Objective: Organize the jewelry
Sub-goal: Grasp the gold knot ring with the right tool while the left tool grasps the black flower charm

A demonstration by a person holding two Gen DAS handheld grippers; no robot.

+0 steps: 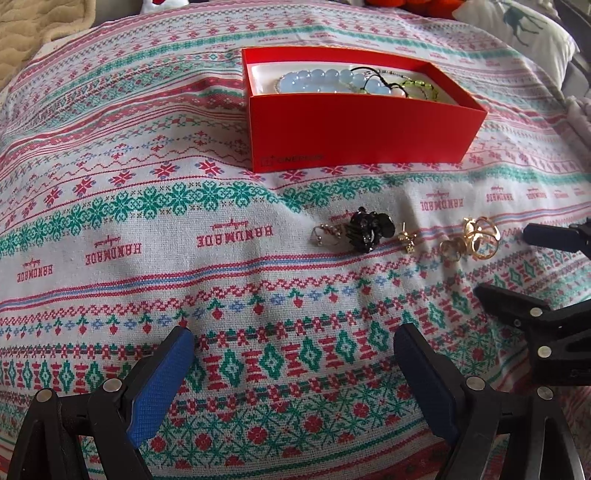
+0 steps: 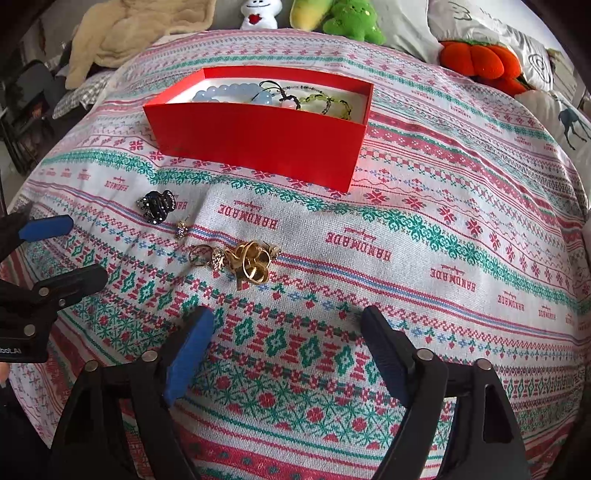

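Observation:
A red box [image 1: 354, 133] [image 2: 258, 136] stands on the patterned cloth and holds a pale blue bead bracelet [image 1: 325, 79] [image 2: 225, 92] and a green bead string [image 2: 325, 101]. In front of it lie a black hair clip [image 1: 369, 229] [image 2: 157, 206], a silver ring [image 1: 327, 234], a small gold earring [image 1: 406, 240] [image 2: 182, 229] and a heap of gold rings [image 1: 476, 236] [image 2: 247, 262]. My left gripper [image 1: 293, 347] [image 2: 62, 251] is open and empty, short of the clip. My right gripper [image 2: 286, 328] [image 1: 506, 262] is open and empty, just short of the gold rings.
The patterned cloth [image 1: 147, 221] [image 2: 443, 240] covers a bed. Plush toys [image 2: 351, 18], an orange plush pumpkin [image 2: 480, 62], pillows [image 2: 498, 33] [image 1: 524, 29] and a beige blanket [image 2: 129, 33] lie along the far edge.

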